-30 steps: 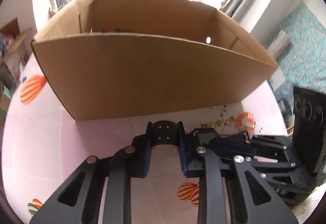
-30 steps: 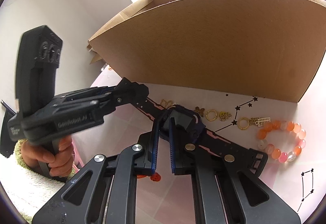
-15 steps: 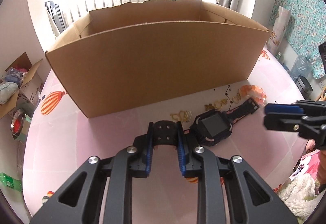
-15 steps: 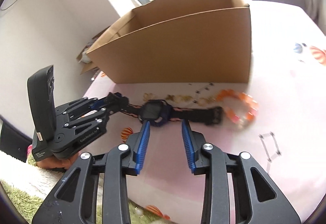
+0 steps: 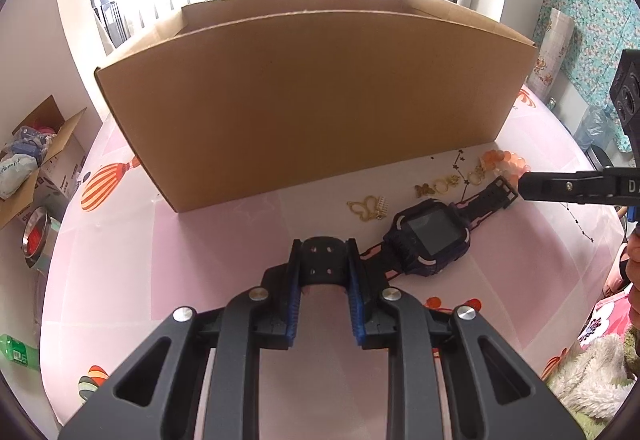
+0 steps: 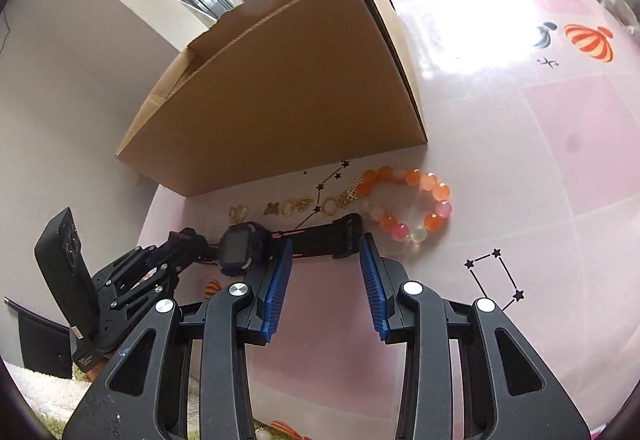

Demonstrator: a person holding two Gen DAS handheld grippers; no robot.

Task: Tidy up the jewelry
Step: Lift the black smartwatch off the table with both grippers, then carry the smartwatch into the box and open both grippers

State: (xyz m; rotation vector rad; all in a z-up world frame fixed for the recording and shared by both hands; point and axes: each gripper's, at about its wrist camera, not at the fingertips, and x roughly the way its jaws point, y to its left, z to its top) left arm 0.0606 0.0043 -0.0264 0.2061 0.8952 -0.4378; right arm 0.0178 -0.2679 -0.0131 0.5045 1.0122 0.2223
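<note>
Left gripper (image 5: 323, 264) clamped on the near strap of the smartwatch (image 5: 430, 237), pinning it to the pink tablecloth (image 5: 160, 260); right gripper (image 6: 324, 260) apart, empty, free; cardboard box (image 5: 312, 100) stands behind for stowage

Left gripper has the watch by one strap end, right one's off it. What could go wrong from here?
1. The left gripper pinches only the tip of the black smartwatch strap; the heavy case may swing or slip free on lifting.
2. The free strap end lies against the small gold charms and near the orange bead bracelet; dragging could scatter them.
3. The tall brown cardboard box wall stands close; a dangling watch may snag its rim.
</note>
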